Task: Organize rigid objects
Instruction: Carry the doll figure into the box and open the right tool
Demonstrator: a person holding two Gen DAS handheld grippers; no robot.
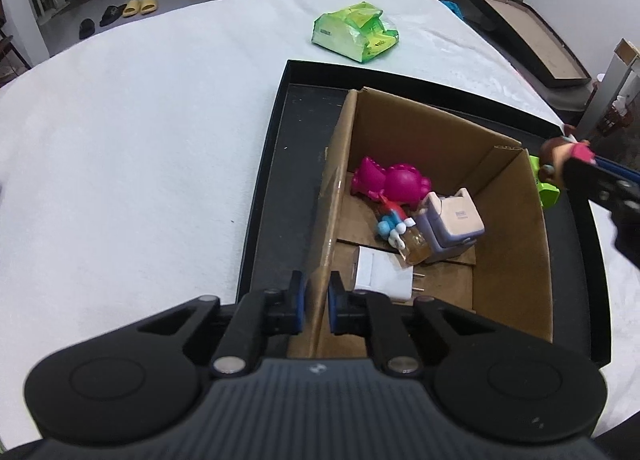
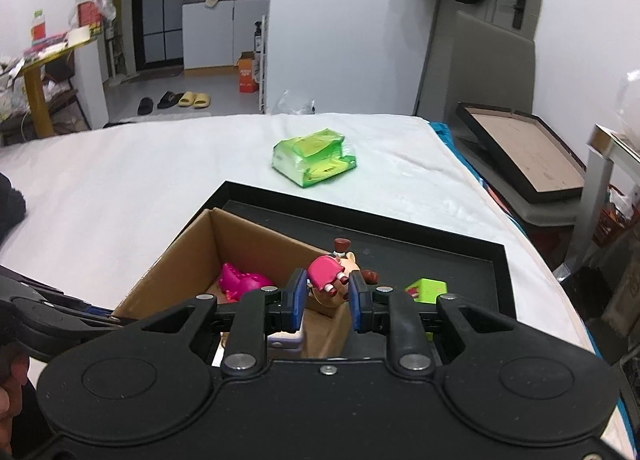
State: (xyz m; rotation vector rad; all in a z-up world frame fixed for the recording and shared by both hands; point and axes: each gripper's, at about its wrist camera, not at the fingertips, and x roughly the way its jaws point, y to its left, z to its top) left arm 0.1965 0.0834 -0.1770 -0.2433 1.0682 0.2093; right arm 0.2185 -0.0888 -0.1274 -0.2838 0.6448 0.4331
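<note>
I hold the figurine (image 2: 334,280) pinched in the right gripper (image 2: 326,294) above the box (image 1: 508,244), whose wall my left gripper (image 1: 316,300) clamps; releasing early drops it outside.

Green tissue pack (image 2: 313,157), slippers (image 2: 194,99), orange carton (image 2: 247,78).

Black ribbed claw (image 1: 316,300) housings; blue finger pads (image 2: 298,298); silver pivot screws
</note>
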